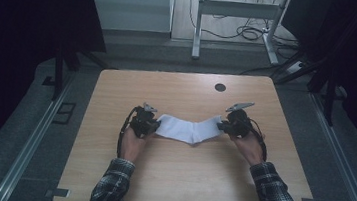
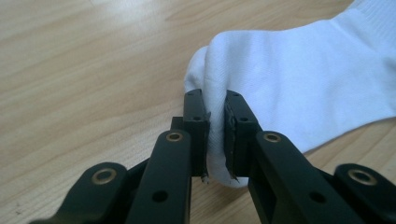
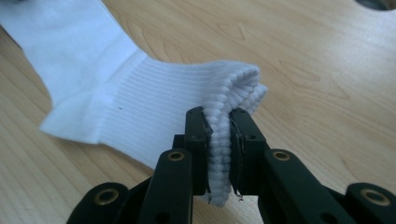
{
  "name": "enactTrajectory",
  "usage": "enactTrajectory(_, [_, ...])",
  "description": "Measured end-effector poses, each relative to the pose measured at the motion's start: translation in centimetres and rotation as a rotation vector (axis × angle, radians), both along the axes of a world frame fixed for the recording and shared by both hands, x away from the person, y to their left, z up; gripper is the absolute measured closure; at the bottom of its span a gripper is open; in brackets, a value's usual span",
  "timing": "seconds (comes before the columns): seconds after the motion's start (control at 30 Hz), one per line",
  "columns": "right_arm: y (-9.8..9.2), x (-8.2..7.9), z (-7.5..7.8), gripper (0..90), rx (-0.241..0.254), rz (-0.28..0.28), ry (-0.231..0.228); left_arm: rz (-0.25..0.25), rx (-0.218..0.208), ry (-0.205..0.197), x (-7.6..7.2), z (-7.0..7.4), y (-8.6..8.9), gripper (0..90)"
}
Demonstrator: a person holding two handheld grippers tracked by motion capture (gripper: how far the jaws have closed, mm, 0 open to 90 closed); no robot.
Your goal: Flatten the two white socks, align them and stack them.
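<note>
**White sock held at both ends, low over the table**

The left gripper [image 1: 149,126] has its jaws nearly closed, pinching the smooth toe end of the white sock [image 1: 188,129]; in the left gripper view the fabric bunches between the two pads [image 2: 198,126] and bulges out above them. The right gripper [image 1: 225,125] is likewise almost closed, clamped on the ribbed cuff [image 3: 233,88], whose doubled edge folds over the top of its jaws.

The step in hand looks like laying the sock out flat on the wooden table [image 1: 173,180], stretched between the two grips. To do it well, both hands should come down together and stay level with each other, so neither end lands first and drags a crease into the middle. A light outward pull keeps the fabric taut; too much could tug the thin toe fold out of the left pads, where the bite seems shallower than at the cuff. The jaws should let go only once the sock rests on the wood.

Between the grippers the sock hangs as a shallow sag, its heel bend lowest and nearer the right gripper than the left. From the left gripper it runs away forward and to the side; from the right gripper the cuff sits directly in the jaws and the foot part trails off beyond, close to the tabletop.
</note>
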State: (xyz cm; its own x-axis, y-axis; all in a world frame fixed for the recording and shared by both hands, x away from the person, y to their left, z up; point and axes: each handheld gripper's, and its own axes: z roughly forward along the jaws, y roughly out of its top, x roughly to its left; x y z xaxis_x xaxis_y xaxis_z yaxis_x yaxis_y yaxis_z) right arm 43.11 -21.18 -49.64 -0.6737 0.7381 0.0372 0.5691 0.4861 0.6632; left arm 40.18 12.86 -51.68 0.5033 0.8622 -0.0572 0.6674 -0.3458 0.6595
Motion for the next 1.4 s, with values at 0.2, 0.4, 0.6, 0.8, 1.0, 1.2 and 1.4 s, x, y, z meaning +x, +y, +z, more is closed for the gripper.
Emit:
enactTrajectory(0.2, [-0.1,0.2,-1.5,76.6,-0.007,-0.009,0.020,0.018,-0.005,0.014,0.2,-1.1,0.1,80.6])
enactTrajectory(0.4, [-0.3,0.2,-2.6,74.0,-0.013,-0.017,0.026,0.040,-0.029,0.022,0.3,-1.6,0.3,78.7])
enactTrajectory(0.6, [-0.6,0.1,-2.4,62.5,-0.008,-0.022,0.007,0.045,-0.059,0.006,0.3,-0.9,0.4,66.6])
enactTrajectory(0.8, [-0.8,0.2,-1.9,47.3,0.007,-0.028,-0.006,0.027,-0.070,-0.027,0.1,-0.3,0.0,52.0])
enactTrajectory(1.0, [-0.7,-0.1,-1.5,37.2,0.000,-0.030,-0.022,0.013,-0.083,-0.031,0.0,0.0,-0.2,42.3])
enactTrajectory(1.2, [-0.6,-0.5,-1.0,32.2,-0.010,-0.023,-0.042,-0.002,-0.123,-0.033,-0.5,0.5,-0.2,31.0])
enactTrajectory(1.4, [-0.5,-0.9,-0.6,27.9,-0.013,-0.019,-0.041,-0.021,-0.111,-0.037,-1.1,1.0,-0.5,21.1])
